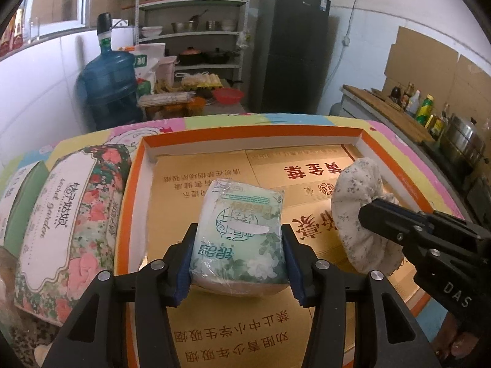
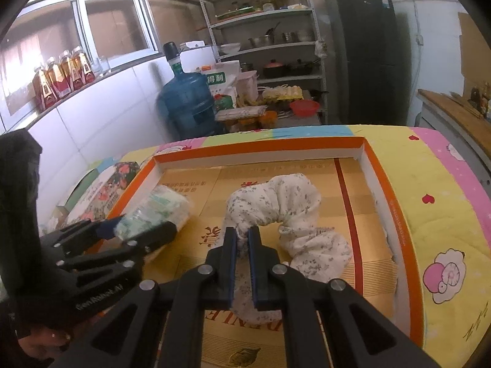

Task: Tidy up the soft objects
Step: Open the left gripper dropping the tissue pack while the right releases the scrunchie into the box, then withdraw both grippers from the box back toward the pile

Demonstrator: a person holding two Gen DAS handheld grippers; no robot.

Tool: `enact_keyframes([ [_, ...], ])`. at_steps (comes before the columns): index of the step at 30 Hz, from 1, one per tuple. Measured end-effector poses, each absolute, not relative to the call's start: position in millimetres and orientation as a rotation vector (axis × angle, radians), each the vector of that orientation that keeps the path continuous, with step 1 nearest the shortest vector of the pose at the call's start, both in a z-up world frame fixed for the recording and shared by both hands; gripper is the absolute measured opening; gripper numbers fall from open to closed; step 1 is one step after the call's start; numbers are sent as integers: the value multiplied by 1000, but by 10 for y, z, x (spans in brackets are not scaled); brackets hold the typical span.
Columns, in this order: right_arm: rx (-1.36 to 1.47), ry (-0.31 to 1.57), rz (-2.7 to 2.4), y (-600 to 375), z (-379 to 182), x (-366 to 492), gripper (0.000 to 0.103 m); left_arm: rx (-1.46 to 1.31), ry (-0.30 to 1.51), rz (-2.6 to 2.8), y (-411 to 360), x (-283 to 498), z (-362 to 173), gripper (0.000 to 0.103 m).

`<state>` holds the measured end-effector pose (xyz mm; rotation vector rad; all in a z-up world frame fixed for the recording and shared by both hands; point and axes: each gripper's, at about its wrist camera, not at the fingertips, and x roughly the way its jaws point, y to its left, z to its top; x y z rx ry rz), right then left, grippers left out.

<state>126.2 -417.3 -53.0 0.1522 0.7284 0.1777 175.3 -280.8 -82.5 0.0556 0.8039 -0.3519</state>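
A: What is held in the orange-rimmed tray (image 1: pixel 135 184)?

B: Two soft things are seen inside it. A plastic-wrapped tissue pack (image 1: pixel 239 233) is positioned toward the tray's left half, and a floral cloth bundle (image 2: pixel 276 208) is laid toward the right half. The floor of the tray is lined with flattened gold cardboard printed with red and dark characters, and the low inner walls are white.

A: And outside the tray?

B: A larger floral tissue package (image 1: pixel 70 224) is rested on the patterned quilt (image 2: pixel 442 214), just beside the tray's left wall. The quilt is printed with cartoon sheep and hearts on yellow, pink and blue patches.

A: How are the materials described?

B: The tissue pack is a squarish block, wrapped in glossy, crinkled film with green and white flower print. The cloth bundle is a long, curved roll of thin white fabric, dotted with small grey sprigs and gathered into wrinkles.

A: How are the jaws set?

B: The left gripper (image 1: pixel 239 260) is held about half spread, and the tissue pack is clamped between its blue pads at the near end. The right gripper (image 2: pixel 242 263) is nearly closed, with only a narrow gap left, and a pinched end of the cloth bundle is gripped there. The rest of the cloth is seen resting on the cardboard.
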Motion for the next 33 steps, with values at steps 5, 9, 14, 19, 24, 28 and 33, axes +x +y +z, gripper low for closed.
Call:
enact_keyframes([
  [5,146,720,173,-4167,-510,1235,18,62,812,-354,-2831,1744,-832,58],
  [9,149,712,168,-4177,-485,1211,34,53,793,-364,-2825,1707,-800,67],
  [14,164,687,157,-4220,-414,1130,36,58,747,-375,-2819,1611,-724,74],
  [19,188,660,135,-4295,-330,1008,37,69,710,-394,-2821,1505,-626,75],
  [24,209,622,105,-4359,-212,839,37,59,710,-431,-2801,1397,-535,75],
  [28,207,600,91,-4349,-133,728,37,49,703,-456,-2745,1281,-456,74],
  [33,204,597,89,-4264,-95,641,37,54,676,-449,-2631,1155,-357,75],
])
